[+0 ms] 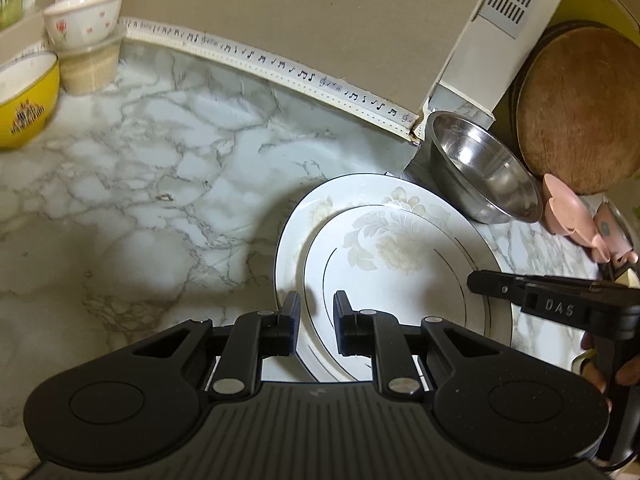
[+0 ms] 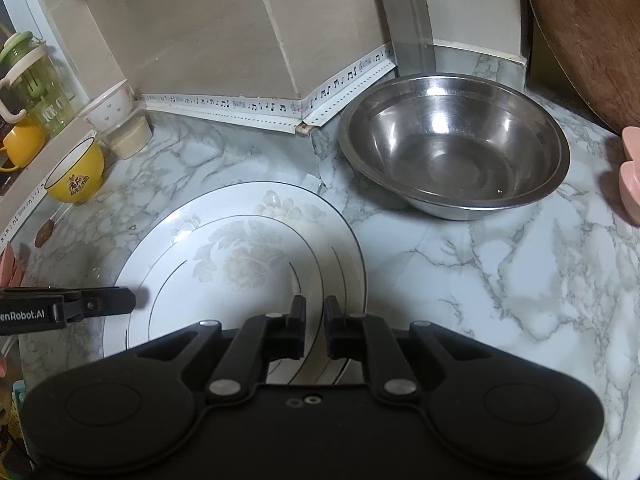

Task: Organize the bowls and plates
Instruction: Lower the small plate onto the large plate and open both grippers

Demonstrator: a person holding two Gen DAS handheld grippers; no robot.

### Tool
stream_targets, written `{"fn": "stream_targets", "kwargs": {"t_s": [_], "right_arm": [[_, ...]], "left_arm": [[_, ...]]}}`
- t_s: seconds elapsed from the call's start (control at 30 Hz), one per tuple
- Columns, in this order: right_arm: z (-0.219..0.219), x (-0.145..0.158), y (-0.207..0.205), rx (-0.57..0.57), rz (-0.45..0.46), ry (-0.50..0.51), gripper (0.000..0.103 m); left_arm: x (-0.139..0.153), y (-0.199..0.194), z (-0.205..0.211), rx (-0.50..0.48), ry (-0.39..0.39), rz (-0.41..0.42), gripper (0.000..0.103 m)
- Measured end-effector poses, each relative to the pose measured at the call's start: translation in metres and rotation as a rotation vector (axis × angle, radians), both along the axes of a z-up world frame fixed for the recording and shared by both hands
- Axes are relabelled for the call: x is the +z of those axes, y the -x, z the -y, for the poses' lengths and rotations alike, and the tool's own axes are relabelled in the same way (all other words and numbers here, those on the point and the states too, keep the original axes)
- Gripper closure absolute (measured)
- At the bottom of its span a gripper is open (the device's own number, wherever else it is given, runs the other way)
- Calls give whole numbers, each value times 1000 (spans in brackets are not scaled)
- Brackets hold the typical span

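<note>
Both grippers are poised at the near rims of two stacked plates on the marble counter.

Left gripper is seen with jaws parted moderately, straddling the near rim of the small plate; no clamping is visible. Right gripper has its jaws narrowly parted over the same stack's near edge, and whether the rim is pinched cannot be told. The small plate lies flat inside the large plate, both floral and otherwise empty. Just beyond the stack, a steel bowl is set upright and empty, near the wall corner. Well apart to the left, a yellow bowl stands alone, and a white bowl is nested in a beige cup. A wooden board is leaned behind the steel bowl.
</note>
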State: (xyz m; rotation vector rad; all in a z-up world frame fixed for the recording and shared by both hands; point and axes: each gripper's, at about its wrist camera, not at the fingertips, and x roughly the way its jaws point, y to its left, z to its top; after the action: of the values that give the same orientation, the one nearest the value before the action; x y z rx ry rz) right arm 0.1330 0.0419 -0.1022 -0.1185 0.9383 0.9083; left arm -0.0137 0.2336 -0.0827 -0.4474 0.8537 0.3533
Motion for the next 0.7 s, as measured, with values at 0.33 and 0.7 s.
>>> {"fn": "stream_targets", "kwargs": {"t_s": [0.33,0.7], "right_arm": [[15,33,25,56,121,-63,90],[49,63,47,35,236,-113,70]], "left_arm": [[30,7,33,-42,-146,69,86],[54,3,69,-88,-208,143,86]]}}
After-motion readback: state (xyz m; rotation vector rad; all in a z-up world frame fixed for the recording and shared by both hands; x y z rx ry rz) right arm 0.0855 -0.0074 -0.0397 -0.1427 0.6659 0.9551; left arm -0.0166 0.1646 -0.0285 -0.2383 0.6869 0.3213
